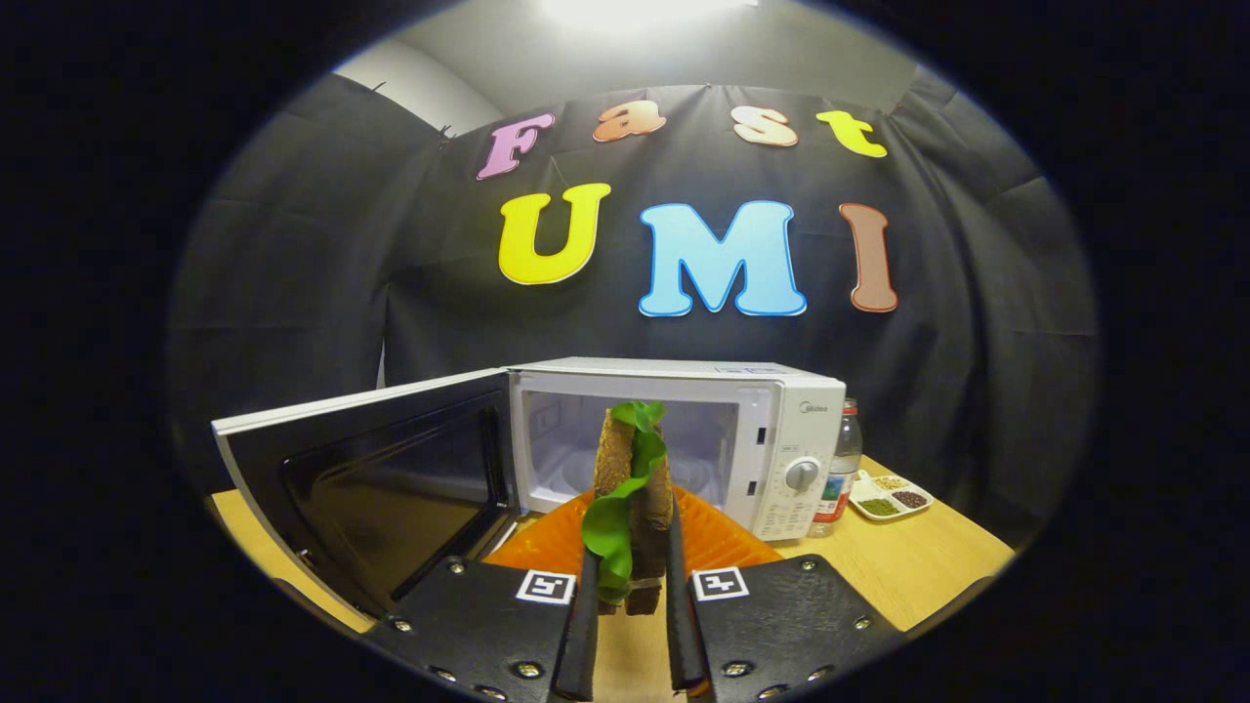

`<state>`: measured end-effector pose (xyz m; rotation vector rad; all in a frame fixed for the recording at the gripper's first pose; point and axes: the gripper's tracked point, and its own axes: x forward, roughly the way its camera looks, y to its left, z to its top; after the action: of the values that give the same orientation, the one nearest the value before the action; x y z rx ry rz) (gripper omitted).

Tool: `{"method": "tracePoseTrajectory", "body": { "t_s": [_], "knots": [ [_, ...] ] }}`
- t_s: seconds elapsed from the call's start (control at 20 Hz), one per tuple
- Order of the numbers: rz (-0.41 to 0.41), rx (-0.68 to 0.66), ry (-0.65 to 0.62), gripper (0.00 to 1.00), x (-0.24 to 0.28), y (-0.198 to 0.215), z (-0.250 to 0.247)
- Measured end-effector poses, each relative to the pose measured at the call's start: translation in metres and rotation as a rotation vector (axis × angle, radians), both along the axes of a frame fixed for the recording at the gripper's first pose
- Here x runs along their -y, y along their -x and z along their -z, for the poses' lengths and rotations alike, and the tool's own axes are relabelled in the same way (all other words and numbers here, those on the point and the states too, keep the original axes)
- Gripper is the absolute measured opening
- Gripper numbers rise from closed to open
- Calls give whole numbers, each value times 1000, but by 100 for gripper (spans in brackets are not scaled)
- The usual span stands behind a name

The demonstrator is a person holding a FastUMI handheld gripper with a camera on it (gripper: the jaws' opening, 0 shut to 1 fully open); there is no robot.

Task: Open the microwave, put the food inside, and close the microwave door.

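Between the jaws, one sandwich [633, 508]; beyond, one open microwave [674, 439].

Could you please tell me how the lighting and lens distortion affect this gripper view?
Gripper view: a ceiling light blows out overhead; fisheye bends the open microwave door and table; the sandwich, held in the claw, stays sharp, and the microwave cavity is brightly lit.

A bottle [844, 459] stands beside a divided snack dish [891, 497].
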<state>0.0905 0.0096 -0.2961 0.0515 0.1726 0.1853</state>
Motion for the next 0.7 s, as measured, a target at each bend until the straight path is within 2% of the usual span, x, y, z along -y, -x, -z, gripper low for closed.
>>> {"method": "tracePoseTrajectory", "body": {
  "t_s": [0.3, 0.5, 0.7],
  "knots": [
    [32, -39, -15, 29, -21, -73, 27],
    [53, -87, -74, 30, -29, -109, 46],
    [63, -82, -67, 30, -37, -145, 52]
  ]
}}
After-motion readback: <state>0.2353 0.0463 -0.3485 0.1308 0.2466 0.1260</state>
